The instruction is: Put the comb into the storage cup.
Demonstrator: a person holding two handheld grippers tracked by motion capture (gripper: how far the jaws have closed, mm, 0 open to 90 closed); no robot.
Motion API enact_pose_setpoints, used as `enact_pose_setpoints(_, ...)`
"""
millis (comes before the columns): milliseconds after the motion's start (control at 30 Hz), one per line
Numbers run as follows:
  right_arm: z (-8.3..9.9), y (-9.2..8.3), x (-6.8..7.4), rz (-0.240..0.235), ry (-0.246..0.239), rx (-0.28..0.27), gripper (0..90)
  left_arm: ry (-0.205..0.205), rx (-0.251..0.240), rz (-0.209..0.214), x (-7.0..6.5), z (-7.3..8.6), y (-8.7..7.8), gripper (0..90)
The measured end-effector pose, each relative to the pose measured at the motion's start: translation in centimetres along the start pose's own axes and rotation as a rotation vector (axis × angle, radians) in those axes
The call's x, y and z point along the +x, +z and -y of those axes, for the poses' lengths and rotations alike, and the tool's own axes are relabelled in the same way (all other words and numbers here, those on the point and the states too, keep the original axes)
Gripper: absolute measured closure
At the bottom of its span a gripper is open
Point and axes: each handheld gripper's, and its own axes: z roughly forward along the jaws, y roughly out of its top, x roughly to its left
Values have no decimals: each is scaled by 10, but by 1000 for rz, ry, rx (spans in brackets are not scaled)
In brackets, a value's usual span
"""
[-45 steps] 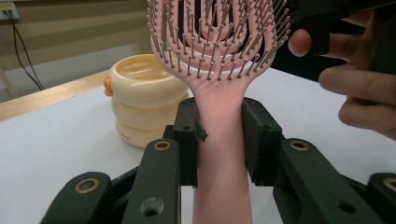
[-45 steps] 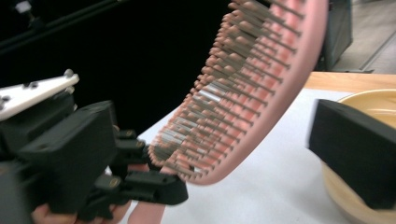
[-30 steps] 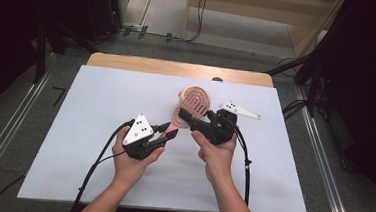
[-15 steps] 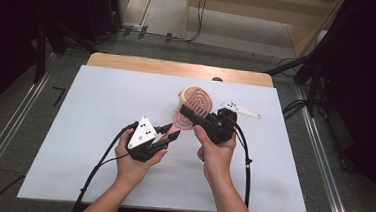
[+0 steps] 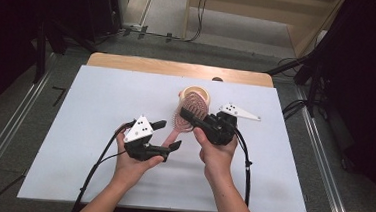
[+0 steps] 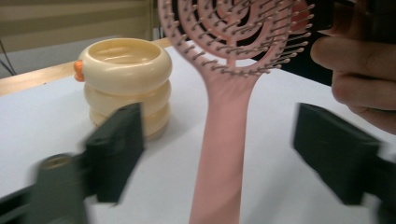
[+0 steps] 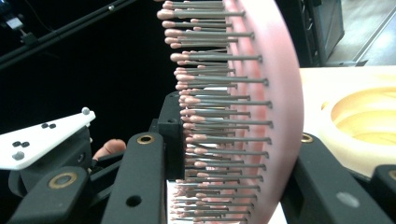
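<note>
Pink bristled hairbrush (image 5: 191,111), ringed cream cup (image 5: 195,94)

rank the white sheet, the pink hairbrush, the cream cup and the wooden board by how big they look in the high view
1. white sheet, by far the largest.
2. wooden board, a long strip showing past the sheet's far edge.
3. pink hairbrush and cream cup: look about alike; the brush partly hides the cup, so no ranking.

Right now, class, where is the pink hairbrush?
High view: the pink hairbrush is mid-table, head in the right gripper, beside the cream holder; its handle points toward the open left gripper.
</note>
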Motion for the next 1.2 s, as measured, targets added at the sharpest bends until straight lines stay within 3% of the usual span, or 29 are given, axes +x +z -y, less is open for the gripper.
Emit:
enact_pose_setpoints(67,0,-1,-1,12,-21,-1,621,-10,4,-10,2,2,-2,0)
enact_pose_setpoints(200,-1,-1,-1,14,-50,1,621,-20,-22,-14,8,7,-11,0)
enact_pose_setpoints(300,-1,-1,-1,10,-60,-1,621,-35,-51,-43,13,9,-20,0)
enact_pose_setpoints(500,-2,-2,-1,-12,-73,-9,622,-38,-48,-73,24,15,-35,0)
enact_pose_setpoints(867,-7,0,-1,-5,-99,-3,623,-36,-74,-127,36,29,-62,0)
enact_pose_setpoints(1200,-10,-1,-2,0,-111,2,623,-34,-69,-179,50,47,-90,0)
